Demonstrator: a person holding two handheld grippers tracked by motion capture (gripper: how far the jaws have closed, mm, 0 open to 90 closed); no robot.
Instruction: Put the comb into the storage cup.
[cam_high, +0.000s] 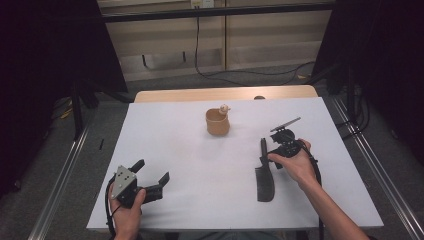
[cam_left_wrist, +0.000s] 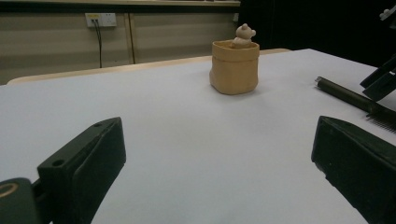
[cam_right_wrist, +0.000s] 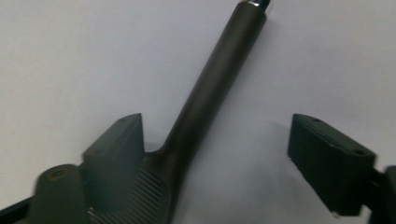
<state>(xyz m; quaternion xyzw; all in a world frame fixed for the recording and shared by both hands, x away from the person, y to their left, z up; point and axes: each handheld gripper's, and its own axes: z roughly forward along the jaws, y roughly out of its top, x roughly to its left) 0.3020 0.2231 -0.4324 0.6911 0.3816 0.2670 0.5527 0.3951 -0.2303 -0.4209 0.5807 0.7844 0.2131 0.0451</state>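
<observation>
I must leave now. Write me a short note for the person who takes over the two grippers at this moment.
Right gripper: jaws open around the black comb where handle meets teeth; left jaw is at the comb, right jaw apart. Not gripped yet.
Left gripper: open, holds nothing, low over the white table near its front left.
Tan pot with a small bear figure stands mid-table, untouched.
Done: right gripper placed at the comb.
Left: probably close on the comb and lift it.

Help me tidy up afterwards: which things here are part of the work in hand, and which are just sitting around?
In the job:
- black comb, lying between the right gripper's open jaws

Lying about:
- tan pot with its little bear figure
- left gripper, open, idle
</observation>
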